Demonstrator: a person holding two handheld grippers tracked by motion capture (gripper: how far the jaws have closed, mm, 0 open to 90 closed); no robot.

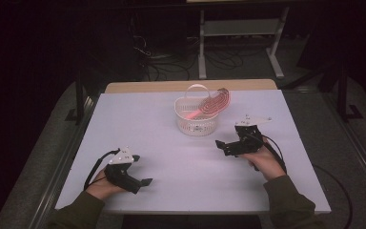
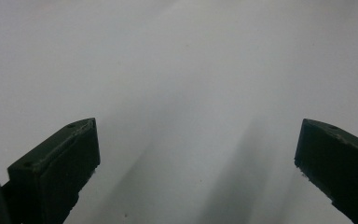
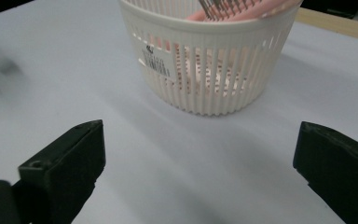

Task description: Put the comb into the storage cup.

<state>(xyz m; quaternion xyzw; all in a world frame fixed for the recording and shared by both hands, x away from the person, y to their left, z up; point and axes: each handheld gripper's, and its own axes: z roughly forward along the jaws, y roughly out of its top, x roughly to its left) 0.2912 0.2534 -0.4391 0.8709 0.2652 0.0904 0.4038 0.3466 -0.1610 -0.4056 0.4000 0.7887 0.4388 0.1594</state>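
Right gripper view: basket just beyond open right hand-held gripper.

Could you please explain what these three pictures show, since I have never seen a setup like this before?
A person sits at a white table with a hand-held two-jaw gripper in each hand. The high view looks down from above: the left gripper at the left, the right gripper at the right. The other two pictures come from cameras riding on each gripper, looking along its black jaws. Both grippers are open and hold nothing. On the table stands a white slatted basket with a pink tool with a spiral wire head leaning inside; the right gripper faces the basket.
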